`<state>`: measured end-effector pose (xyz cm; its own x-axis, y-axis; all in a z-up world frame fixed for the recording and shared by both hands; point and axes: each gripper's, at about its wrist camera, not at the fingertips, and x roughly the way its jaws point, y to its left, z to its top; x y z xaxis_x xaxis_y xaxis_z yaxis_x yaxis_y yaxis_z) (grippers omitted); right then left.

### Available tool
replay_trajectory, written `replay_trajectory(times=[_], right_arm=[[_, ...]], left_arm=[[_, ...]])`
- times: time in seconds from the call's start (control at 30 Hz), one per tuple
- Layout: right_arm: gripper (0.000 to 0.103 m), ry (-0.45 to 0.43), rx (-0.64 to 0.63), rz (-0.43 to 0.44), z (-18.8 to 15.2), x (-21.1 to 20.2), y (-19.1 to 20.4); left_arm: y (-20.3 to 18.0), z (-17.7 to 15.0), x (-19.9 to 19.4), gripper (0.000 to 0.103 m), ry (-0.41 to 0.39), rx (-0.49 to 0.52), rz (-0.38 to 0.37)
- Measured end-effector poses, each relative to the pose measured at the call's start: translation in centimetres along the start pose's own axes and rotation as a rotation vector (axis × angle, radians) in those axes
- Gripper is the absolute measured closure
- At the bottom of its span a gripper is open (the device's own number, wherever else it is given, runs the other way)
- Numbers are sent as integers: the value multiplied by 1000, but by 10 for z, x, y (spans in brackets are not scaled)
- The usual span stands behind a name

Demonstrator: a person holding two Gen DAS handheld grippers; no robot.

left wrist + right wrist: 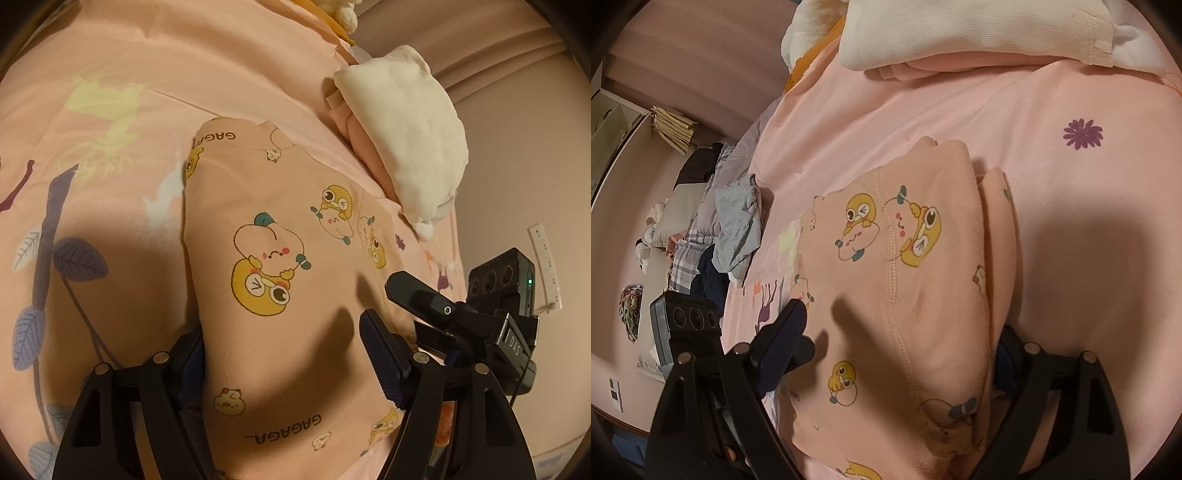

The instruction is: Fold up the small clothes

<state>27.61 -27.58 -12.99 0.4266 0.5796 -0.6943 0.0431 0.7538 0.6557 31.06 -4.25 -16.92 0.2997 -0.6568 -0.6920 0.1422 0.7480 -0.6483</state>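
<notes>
The folded garment (295, 258), peach-pink with yellow cartoon figures and "GAGAGA" lettering, lies flat on the pink bedsheet (166, 74). Seen from the right wrist, the same garment (905, 277) shows a stitched seam running down its length and stacked layers at its right edge.

The left gripper (284, 354) stands over the near end of the garment with its jaws spread. Its left finger sits just off the garment's left edge, partly hidden by the cloth; its right finger lies over the fabric. No pinch is visible: the cloth lies flat between them.

The right gripper (905, 354) also stands with jaws spread wide. Its left finger is over the garment's left margin, its right finger at the stacked right edge, partly hidden behind it. Whether the pads touch the fabric cannot be determined.

Each view shows the other gripper, with its camera block, at the side of the frame: the right gripper (406, 306) and the left gripper (798, 321).

Beyond the garment, a stack of folded clothes (406, 147), cream on top of pink, rests near the sheet's edge. A grey and dark heap of loose clothes (735, 229) lies off to the left in the right wrist view.
</notes>
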Motion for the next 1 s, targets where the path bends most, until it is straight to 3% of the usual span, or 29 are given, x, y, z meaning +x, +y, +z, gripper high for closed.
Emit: replay_trajectory(times=[0.2,0.47,0.73,0.87,1.0], right_arm=[[18,0,-22,-18,0,2,2],[42,-15,-58,-80,0,3,3],[54,-33,-64,-95,-3,2,1],[66,-41,-82,-107,-4,4,6],[70,-55,-127,-150,-7,5,15]], left_arm=[[-1,0,1,29,2,7,13],[-6,-2,3,29,1,47,53],[-10,-4,4,32,-1,87,92],[-10,-4,2,44,-7,97,120],[-8,-4,0,56,-17,90,131]])
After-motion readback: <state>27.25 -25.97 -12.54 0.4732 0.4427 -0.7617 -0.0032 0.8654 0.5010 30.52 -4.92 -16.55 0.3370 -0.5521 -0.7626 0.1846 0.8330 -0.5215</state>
